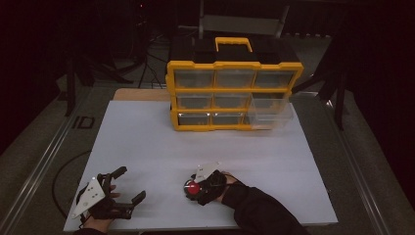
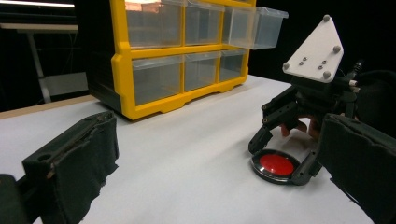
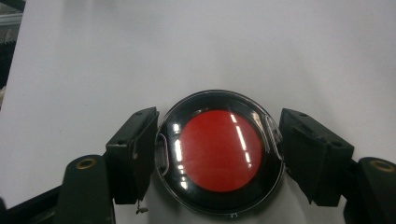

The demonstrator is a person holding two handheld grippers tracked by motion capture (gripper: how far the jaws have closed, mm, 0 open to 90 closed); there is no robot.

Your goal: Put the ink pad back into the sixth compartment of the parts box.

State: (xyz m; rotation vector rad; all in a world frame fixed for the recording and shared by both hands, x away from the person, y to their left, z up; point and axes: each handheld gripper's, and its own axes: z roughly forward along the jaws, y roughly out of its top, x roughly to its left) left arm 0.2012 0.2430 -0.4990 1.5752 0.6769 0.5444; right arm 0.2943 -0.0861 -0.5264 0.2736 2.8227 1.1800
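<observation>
Left gripper [image 1: 128,188] at the near left edge of the white worktop [image 1: 147,147], fingers spread wide, nothing between them. Right gripper [image 1: 192,190] near centre, fingers [image 3: 133,154] clamped on a round black case with a red disc [image 3: 219,151], flat on the worktop. Yellow drawer organizer [image 1: 234,93] at the far edge, one clear drawer [image 1: 270,113] pulled out on its right.

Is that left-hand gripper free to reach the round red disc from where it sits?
Probably yes: bare table lies between the open left gripper and the red disc. But the right gripper already clamps the disc on both sides, leaving little room.
</observation>
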